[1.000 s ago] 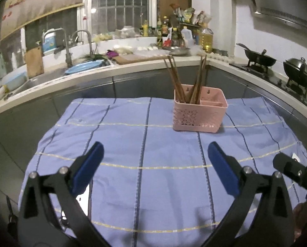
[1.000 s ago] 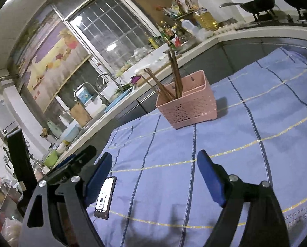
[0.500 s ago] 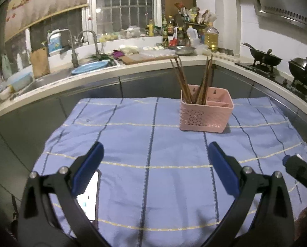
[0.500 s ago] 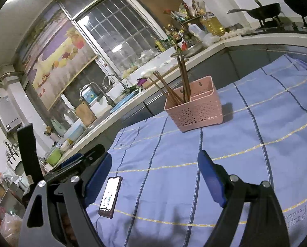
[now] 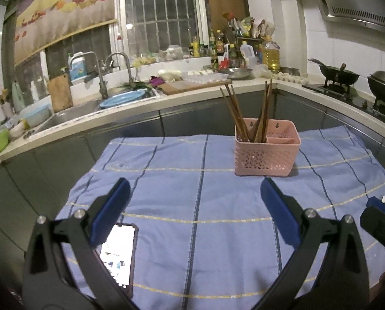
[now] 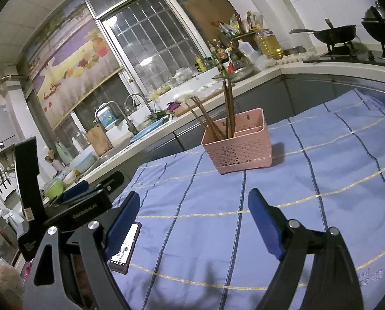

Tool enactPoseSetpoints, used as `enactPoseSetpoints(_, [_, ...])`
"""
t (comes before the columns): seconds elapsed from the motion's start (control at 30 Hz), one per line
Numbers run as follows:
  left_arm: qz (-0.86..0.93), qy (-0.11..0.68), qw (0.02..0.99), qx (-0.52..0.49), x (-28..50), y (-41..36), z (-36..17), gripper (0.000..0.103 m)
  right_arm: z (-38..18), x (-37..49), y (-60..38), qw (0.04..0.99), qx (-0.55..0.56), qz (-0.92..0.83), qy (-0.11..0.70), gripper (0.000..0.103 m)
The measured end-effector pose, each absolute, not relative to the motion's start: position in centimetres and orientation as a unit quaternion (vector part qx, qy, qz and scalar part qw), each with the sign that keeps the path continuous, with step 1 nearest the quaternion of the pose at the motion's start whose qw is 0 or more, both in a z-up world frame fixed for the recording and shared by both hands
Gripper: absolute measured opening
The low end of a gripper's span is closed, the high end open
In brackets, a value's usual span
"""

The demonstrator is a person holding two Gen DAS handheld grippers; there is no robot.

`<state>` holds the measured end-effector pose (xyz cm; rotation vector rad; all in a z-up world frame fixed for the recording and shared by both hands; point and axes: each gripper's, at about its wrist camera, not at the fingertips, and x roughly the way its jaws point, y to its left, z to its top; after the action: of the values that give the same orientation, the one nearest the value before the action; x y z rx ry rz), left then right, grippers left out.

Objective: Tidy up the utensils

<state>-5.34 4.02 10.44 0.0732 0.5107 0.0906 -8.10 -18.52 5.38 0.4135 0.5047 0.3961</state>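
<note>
A blue striped cloth (image 5: 197,206) covers the table, with a steel kitchen counter (image 5: 140,108) curving behind it. Right of centre stands the pink perforated plastic caddy (image 5: 266,156), brown wooden chopsticks (image 5: 246,118) leaning in its left compartment. A lit smartphone (image 5: 118,253) lies lower left. The left gripper (image 5: 195,214) and right gripper (image 6: 192,222) hover spread wide, holding nothing.

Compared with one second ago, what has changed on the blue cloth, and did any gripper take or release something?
Both views pulled back and toward the left: the black smartphone on the blue striped cloth shows more fully. Nothing was taken or released. The left hand-held gripper and right hand-held gripper stay open and empty. The pink perforated plastic basket and its brown wooden chopsticks did not move.
</note>
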Motion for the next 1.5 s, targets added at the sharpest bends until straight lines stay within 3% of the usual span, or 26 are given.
enactPoseSetpoints(1.5, [0.072,0.217,0.972,0.054,-6.3,3.2,12.3,0.097,4.7,-7.9,-19.5,0.928,0.211,0.183,0.248,0.085])
